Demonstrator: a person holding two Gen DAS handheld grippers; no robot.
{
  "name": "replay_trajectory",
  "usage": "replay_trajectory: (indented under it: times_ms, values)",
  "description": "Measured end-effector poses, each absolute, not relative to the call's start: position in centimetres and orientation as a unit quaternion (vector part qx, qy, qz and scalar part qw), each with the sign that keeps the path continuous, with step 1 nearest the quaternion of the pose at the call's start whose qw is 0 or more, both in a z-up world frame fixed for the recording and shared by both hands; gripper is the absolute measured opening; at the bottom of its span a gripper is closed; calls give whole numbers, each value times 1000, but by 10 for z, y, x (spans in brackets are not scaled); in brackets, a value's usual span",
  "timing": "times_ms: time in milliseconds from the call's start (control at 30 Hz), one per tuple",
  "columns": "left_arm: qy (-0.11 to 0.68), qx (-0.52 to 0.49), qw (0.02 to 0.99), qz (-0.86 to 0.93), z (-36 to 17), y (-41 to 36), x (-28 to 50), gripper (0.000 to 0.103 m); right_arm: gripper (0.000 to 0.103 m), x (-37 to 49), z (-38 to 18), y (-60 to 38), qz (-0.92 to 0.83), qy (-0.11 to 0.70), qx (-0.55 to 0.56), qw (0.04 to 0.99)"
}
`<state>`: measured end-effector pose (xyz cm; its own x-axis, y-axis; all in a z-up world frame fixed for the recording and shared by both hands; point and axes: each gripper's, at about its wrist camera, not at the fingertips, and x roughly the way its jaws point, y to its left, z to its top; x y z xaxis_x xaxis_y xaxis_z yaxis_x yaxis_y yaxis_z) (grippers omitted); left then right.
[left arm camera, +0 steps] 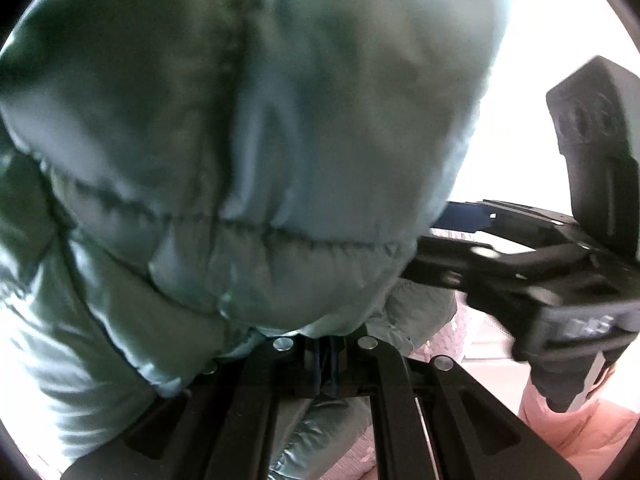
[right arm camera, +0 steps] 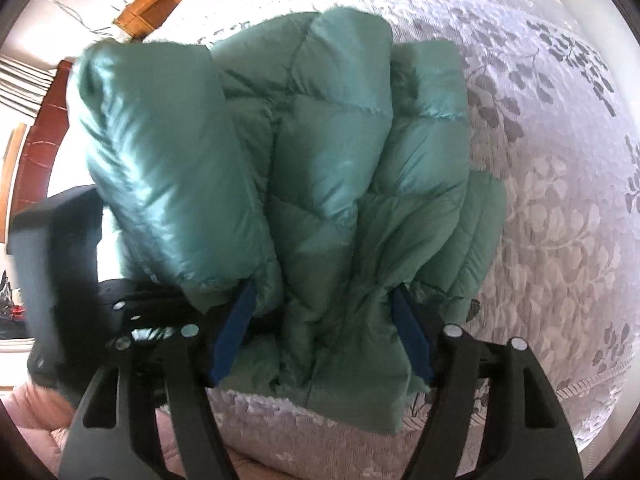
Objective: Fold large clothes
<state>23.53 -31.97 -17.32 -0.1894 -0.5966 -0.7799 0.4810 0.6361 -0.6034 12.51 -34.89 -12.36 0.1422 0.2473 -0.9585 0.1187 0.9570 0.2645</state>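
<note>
A shiny green puffer jacket [right arm camera: 304, 168] is bunched up and held above a bed. My right gripper [right arm camera: 324, 300] is shut on a thick wad of the jacket, with its blue fingers [right arm camera: 236, 328] pressed into the fabric on both sides. In the left wrist view the jacket [left arm camera: 240, 140] fills most of the frame and hides my left gripper's [left arm camera: 324, 340] fingertips; its jaws stand close together with jacket fabric bunched over them. The right gripper's black body [left arm camera: 560, 280] shows at the right of the left wrist view, close beside the left one.
A white bedspread with a grey leaf pattern [right arm camera: 540, 160] lies under the jacket. A wooden shelf [right arm camera: 160, 4] and a red-brown headboard [right arm camera: 40, 140] stand at the far left. Pink fabric [left arm camera: 580, 432] shows at the lower right.
</note>
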Motion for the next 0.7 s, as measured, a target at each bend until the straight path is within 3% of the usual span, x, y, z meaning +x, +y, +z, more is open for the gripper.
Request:
replay_trajectory:
  times_ms: [100, 233, 700]
  values:
    - [642, -38, 638, -423, -172, -325, 223, 5, 51, 131, -134, -344, 38, 656, 139, 741]
    - [640, -35, 640, -424, -168, -326, 217, 5, 25, 131, -148, -342, 16, 660, 128, 740]
    - [613, -7, 669, -419, -120, -324, 192, 13, 27, 140, -167, -334, 33, 659, 157, 735]
